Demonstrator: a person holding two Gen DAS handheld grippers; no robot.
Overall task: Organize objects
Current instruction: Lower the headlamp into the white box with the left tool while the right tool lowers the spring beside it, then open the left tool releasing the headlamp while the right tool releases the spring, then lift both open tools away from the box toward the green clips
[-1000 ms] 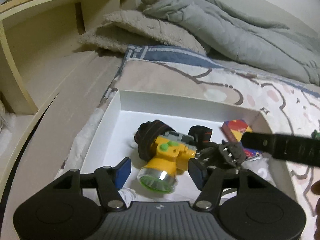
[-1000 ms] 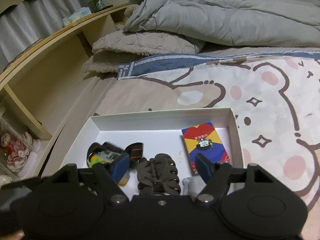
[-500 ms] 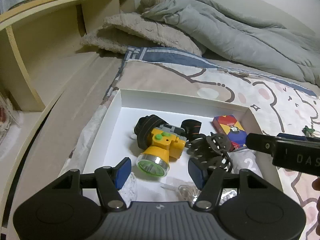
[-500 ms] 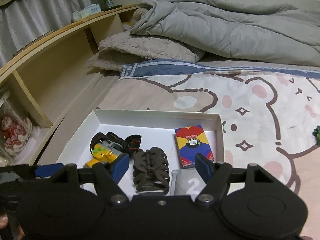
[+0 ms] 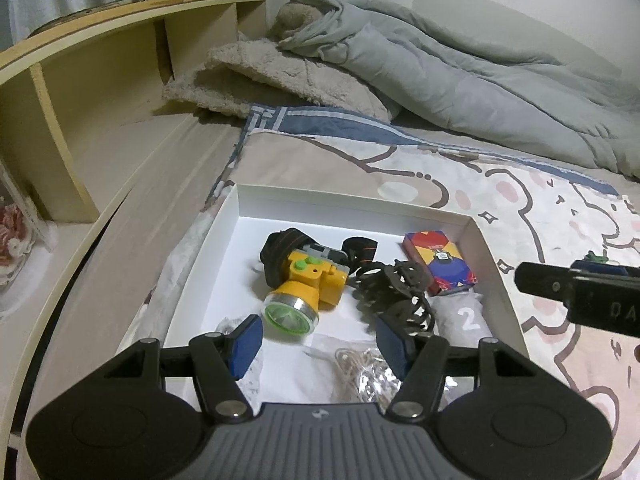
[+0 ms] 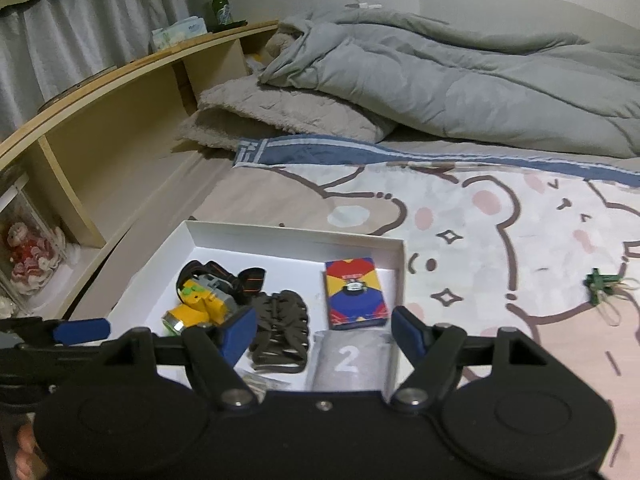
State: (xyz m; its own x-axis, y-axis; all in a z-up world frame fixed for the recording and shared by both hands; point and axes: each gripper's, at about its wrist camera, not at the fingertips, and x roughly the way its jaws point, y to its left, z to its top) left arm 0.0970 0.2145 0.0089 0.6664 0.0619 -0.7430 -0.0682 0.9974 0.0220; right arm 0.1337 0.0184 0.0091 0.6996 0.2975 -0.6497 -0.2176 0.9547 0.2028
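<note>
- White cardboard box (image 5: 352, 200) sits on the bed, and most of my items are already in it: headlamp (image 5: 304, 284), hair claw (image 5: 400, 292), card pack (image 5: 440, 264), grey pouch (image 5: 464, 320) marked 2, and a clear bag (image 5: 360, 364) of rubber bands at the near edge.
- Left gripper (image 5: 320, 340) hangs over the box's near edge, jaws wide apart, holding nothing.
- Right gripper (image 6: 324, 332) hovers just above the pouch and claw, jaws equally wide, also empty.
- One piece lies outside: a small green clip (image 6: 600, 284) with a loop of band, out on the bedsheet (image 6: 480, 220), well apart from the box on the right side. I judge that to be the next thing to collect.
- Handling, as I read it: the clip looks tiny, light and rigid, while the band attached is limp and will trail. The soft sheet beneath gives, so my pads may sink and pinch fabric along with it.
- I would take it across the green body, not the band, closing gently; its exact shape is too small to tell.
- Among boxed items, the headlamp looks the heaviest, hard plastic with a floppy strap; grip the yellow body. The claw is stiff but openwork, so take it across its spine. The bag looks slippery and shapeless.
</note>
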